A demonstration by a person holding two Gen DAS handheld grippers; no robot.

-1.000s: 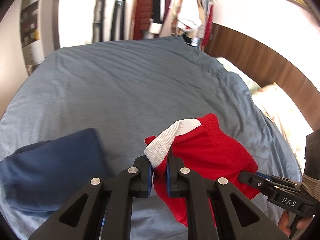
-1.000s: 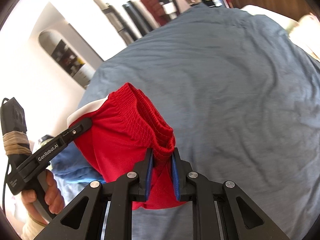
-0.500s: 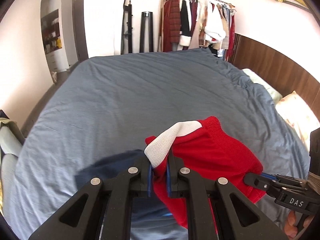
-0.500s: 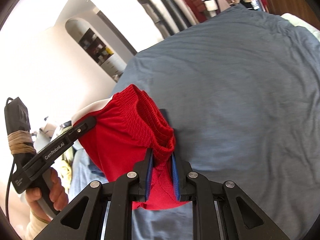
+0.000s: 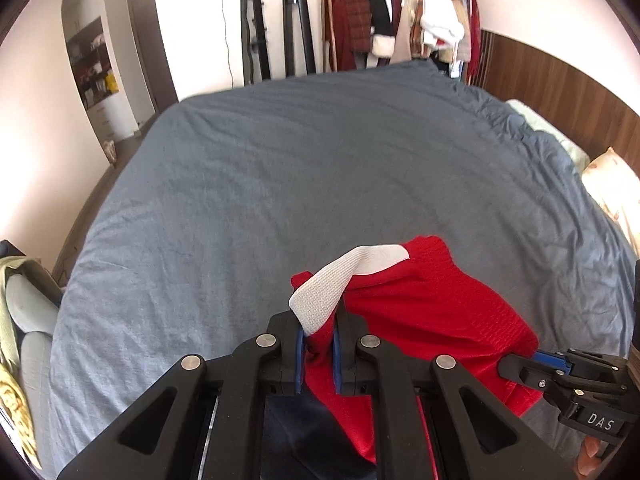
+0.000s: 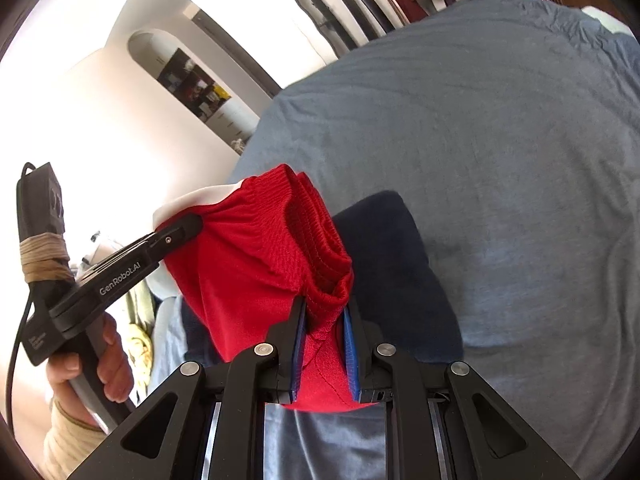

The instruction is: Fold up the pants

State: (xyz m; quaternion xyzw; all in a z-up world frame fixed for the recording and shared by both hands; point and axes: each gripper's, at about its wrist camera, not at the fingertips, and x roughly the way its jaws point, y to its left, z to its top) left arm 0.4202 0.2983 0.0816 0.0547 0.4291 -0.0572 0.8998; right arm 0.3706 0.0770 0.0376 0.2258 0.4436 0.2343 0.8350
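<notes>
1. Left gripper point(image 5: 320, 332): pads clamped on one end of the red pants point(image 5: 432, 312), at the waistband corner where a white band point(image 5: 340, 284) folds over the fingertip.
2. Right gripper point(image 6: 325, 320): pads clamped on bunched red cloth at the ribbed waistband's other end.
3. The pants hang folded between the two grippers, held above the near edge of the bed point(image 5: 280, 184), not lying on it.
4. A dark navy folded garment point(image 6: 396, 272) lies on the bed's grey-blue cover near that edge, directly below and behind the pants.
5. A person's hand point(image 6: 100, 356) grips the left gripper's handle; a beige sleeve shows at the wrist.
6. A clothes rack point(image 5: 404, 12) stands beyond the bed's far edge.
</notes>
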